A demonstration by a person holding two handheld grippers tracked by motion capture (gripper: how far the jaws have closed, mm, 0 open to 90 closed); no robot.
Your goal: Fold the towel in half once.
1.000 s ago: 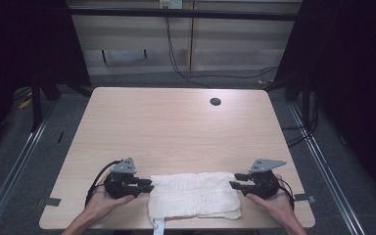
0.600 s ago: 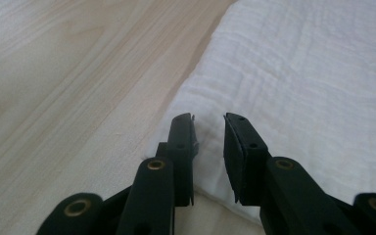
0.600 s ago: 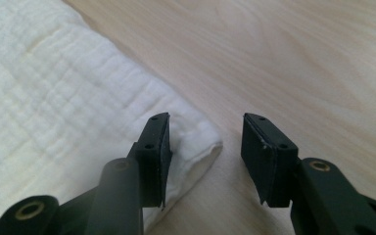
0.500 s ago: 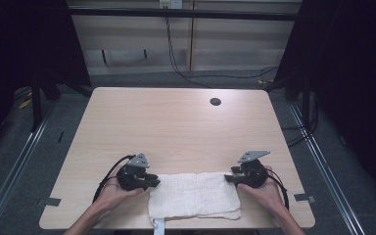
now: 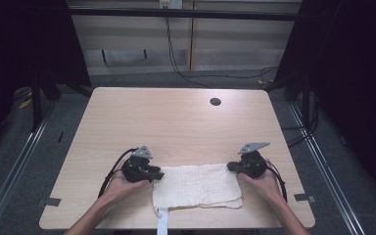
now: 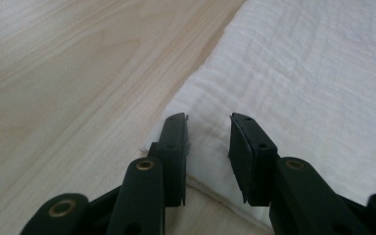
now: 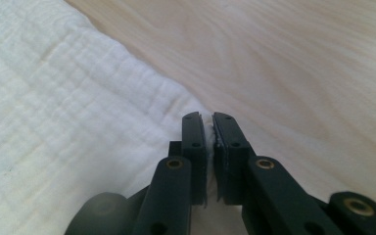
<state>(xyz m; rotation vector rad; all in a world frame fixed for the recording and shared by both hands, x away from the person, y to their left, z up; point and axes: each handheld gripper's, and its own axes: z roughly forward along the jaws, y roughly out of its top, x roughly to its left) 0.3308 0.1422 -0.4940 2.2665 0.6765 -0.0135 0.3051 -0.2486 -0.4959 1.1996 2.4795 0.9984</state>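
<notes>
The white, crinkled, folded cotton cloth (image 5: 197,186) is lying at the six o'clock edge of the pale wooden tabletop (image 5: 176,122). The right tongs (image 7: 209,120), having just been closing, are pinching its far corner at three o'clock. The left tongs (image 6: 209,122), having just been opening slightly, are standing apart astride the nine o'clock corner, not yet pressing. They should be closing squarely on all layers before lifting. The gripper views are revealing these contacts; the high view is adding the round black grommet (image 5: 215,102) at twelve.
</notes>
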